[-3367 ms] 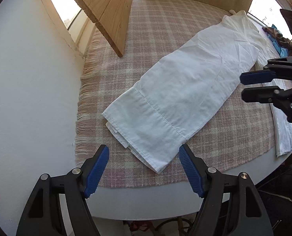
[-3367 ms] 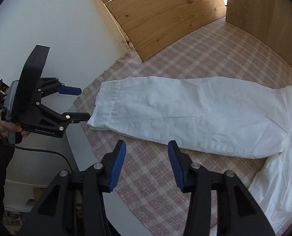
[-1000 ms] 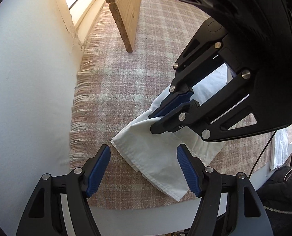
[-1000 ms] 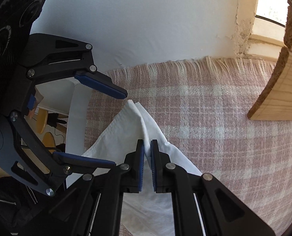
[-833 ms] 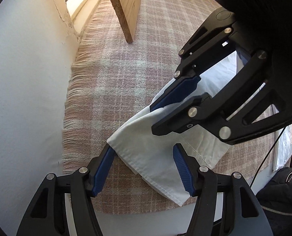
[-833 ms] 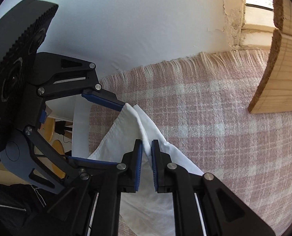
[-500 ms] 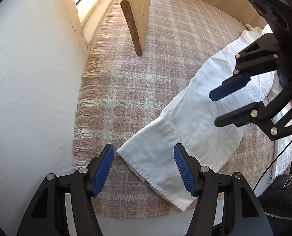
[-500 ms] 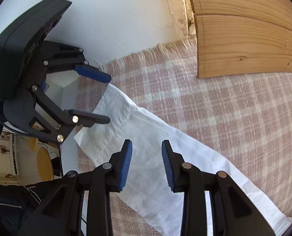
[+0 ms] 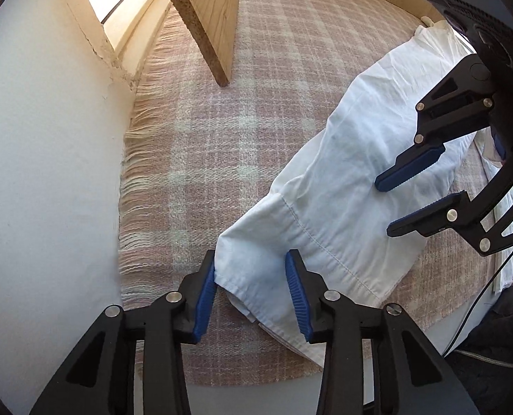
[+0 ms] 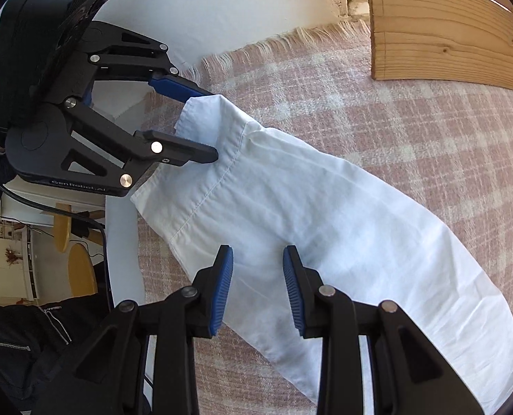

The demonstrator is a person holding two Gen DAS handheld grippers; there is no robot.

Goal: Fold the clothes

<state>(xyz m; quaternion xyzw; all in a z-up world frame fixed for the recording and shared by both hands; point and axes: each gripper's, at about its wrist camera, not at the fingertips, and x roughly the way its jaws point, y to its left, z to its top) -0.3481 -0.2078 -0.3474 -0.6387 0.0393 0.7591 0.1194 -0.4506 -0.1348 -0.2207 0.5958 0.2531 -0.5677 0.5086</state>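
Note:
A long white garment (image 9: 353, 180), folded lengthwise, lies across a pink plaid blanket (image 9: 222, 138). Its stitched hem end points toward the left gripper. My left gripper (image 9: 251, 290) is open and straddles the hem's corner, one blue pad at each side of the cloth. From the right wrist view the left gripper (image 10: 213, 124) shows the same hold around that corner of the garment (image 10: 325, 214). My right gripper (image 10: 257, 252) is open, hovering over the cloth a little way back from the hem, nothing between its fingers. It appears as the right gripper (image 9: 384, 207) in the left wrist view.
A wooden board (image 9: 211, 10) leans against the wall beside the blanket's fringe (image 9: 135, 180). A white wall (image 9: 49, 173) borders the left. The table's rim (image 9: 256, 394) runs close under the left gripper. A person's dark jacket (image 10: 31, 346) is beyond the edge.
The right gripper, earlier shut on the hem corner, has let go and drawn back along the garment. The left gripper has moved in around that corner, its jaws narrower.

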